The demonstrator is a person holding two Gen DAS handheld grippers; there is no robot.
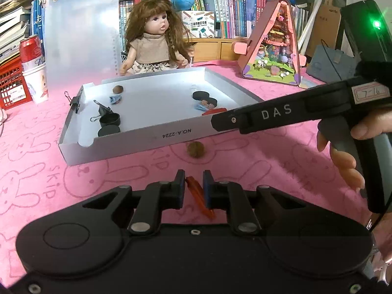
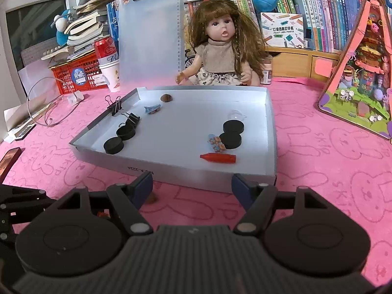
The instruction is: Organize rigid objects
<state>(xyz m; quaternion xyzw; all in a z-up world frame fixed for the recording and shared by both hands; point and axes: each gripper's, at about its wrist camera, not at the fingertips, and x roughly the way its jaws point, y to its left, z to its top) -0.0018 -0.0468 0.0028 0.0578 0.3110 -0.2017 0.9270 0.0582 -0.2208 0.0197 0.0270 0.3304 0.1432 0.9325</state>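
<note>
A shallow white box (image 1: 127, 139) (image 2: 171, 169) lies on the pink cloth. It holds black round caps (image 2: 234, 126), binder clips (image 2: 132, 118), small blue clips (image 2: 152, 109), a brown nut (image 2: 166, 97) and a red-orange bullet-shaped piece (image 2: 218, 158). My left gripper (image 1: 193, 186) is low over the cloth with its jaws close around an orange piece (image 1: 198, 193); contact is unclear. A brown walnut (image 1: 195, 149) lies on the cloth ahead of it. My right gripper (image 2: 192, 183) is open and empty at the box's near wall; its body shows in the left wrist view (image 1: 281, 115).
A doll (image 2: 220, 49) sits behind the box. A clear clipboard (image 2: 152, 36), a red can (image 2: 105, 51) on paper cups and a red crate (image 2: 76, 73) stand back left. A pink toy house (image 2: 362, 68) stands right. Bookshelves line the back. A cable (image 2: 49, 107) lies left.
</note>
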